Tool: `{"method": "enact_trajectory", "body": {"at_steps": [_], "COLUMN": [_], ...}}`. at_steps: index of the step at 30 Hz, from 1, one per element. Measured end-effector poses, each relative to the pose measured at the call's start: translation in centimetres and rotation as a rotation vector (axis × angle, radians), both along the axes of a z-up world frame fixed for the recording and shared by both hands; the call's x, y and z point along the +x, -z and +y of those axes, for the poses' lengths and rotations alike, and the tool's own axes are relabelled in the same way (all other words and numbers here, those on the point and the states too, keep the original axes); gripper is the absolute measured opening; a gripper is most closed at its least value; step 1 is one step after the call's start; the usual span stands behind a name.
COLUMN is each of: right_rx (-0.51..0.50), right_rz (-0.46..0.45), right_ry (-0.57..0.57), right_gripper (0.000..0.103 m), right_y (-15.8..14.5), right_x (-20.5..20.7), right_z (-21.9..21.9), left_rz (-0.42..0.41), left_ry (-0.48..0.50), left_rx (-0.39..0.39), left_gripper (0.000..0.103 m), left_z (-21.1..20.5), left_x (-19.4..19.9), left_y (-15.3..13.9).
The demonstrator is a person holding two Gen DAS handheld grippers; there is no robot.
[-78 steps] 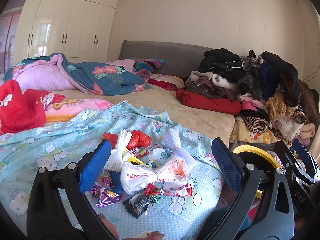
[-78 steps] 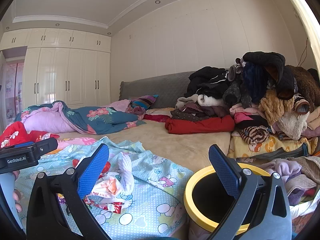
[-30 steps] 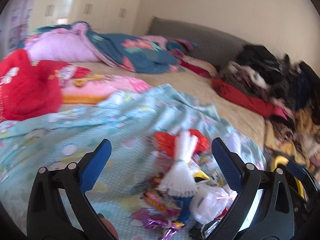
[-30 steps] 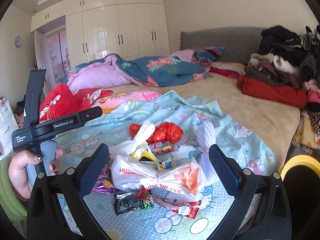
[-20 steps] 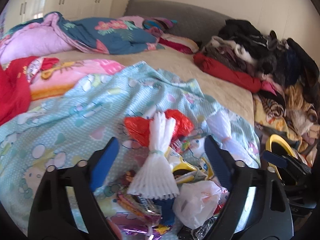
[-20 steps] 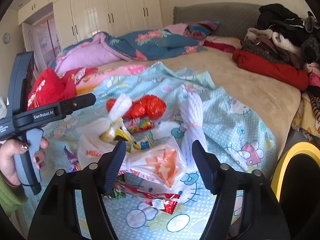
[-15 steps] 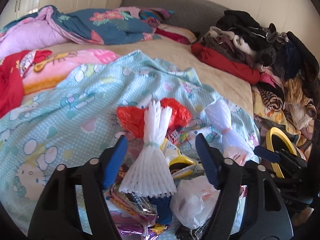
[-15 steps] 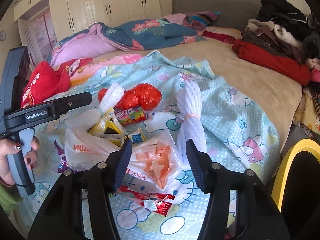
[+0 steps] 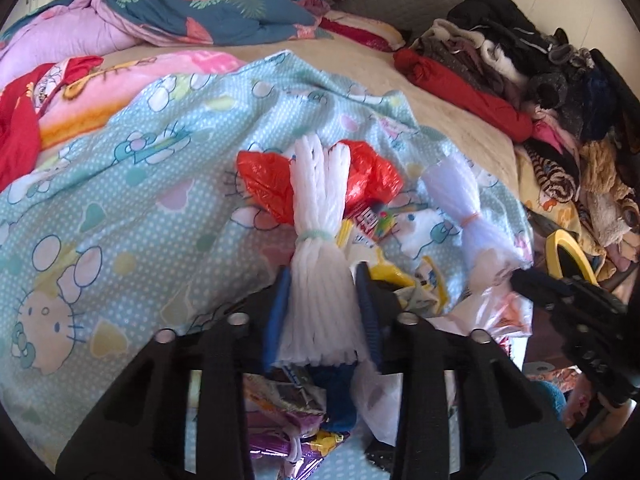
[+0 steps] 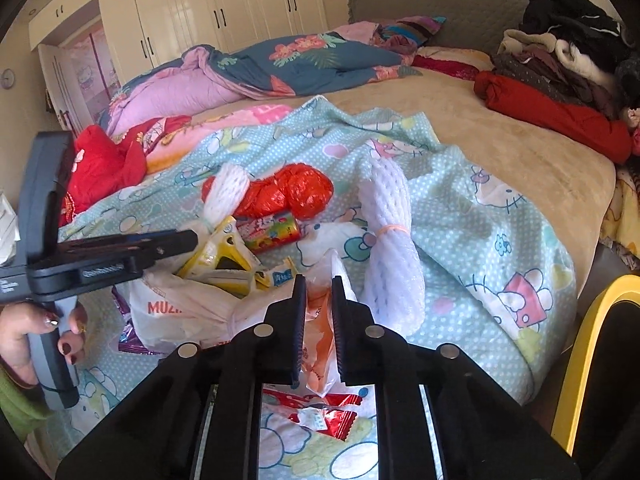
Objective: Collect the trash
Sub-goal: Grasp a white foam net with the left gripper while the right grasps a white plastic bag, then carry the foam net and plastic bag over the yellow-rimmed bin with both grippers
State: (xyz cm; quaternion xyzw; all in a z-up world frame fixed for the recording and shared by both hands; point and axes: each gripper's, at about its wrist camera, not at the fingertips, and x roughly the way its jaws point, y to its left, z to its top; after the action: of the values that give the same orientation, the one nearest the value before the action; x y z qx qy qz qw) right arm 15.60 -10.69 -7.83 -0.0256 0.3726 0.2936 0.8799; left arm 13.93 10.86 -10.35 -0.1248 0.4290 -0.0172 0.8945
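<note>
- Bedroom with white wardrobes [image 10: 188, 12]; a light-blue cartoon-print sheet [image 9: 120, 184] is spread over the bed and carries a heap of trash
- Left gripper [image 9: 322, 300]: its blue-padded jaws are closing, with the fanned lower end of a white foam fruit net [image 9: 320, 248] between them, the pads against its sides
- Beyond those fingertips, behind the net's upper half, lies a crumpled red plastic bag [image 9: 372, 176]; to their right sit a yellow wrapper [image 9: 390, 274] and a second foam net [image 9: 464, 208]
- Right gripper [image 10: 318, 316]: jaws drawn together, pinching a fold of the white-and-orange plastic bag [image 10: 320, 332]
- Just below those fingers lies a red snack wrapper [image 10: 332, 420]; to their right the second foam net rests on the sheet
- At the far right edge stands a yellow-rimmed bin [image 10: 580, 360], off the bed
</note>
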Motion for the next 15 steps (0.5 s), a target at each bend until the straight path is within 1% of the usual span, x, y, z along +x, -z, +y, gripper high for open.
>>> {"method": "enact_trajectory", "body": {"at_steps": [2,4,8,11,15], "right_rx": [0.018,0.037,0.069,0.111,0.139], "right_rz": [-0.021,-0.040,-0.078,-0.103,-0.140], "right_ry": [0.007,0.013,0.034,0.055,0.086], "right_gripper": [0.012,0.012,0.012,0.012,0.012], "right_y": [-0.7,-1.6,-3.2,-4.6,-6.0], "right_x": [-0.3,-0.5,-0.8,-0.9,-1.2], "right_z": [-0.3,-0.7,-1.6,-2.7,-4.1], "left_rz": [0.012,0.002,-0.094,-0.178,-0.246], "left_ry": [-0.001,-0.007,-0.030,-0.024,-0.009], "left_rx": [-0.011,-0.014,-0.052,-0.071,-0.088], "left_gripper": [0.016,0.011,0.010,0.010,0.010], "left_z": [0.2,0.3,0.6,0.4,-0.3], "left_x": [0.0,-0.1,-1.1,-1.8,-2.3], "left_y": [0.2,0.0,-2.2,-4.7,-7.2]}}
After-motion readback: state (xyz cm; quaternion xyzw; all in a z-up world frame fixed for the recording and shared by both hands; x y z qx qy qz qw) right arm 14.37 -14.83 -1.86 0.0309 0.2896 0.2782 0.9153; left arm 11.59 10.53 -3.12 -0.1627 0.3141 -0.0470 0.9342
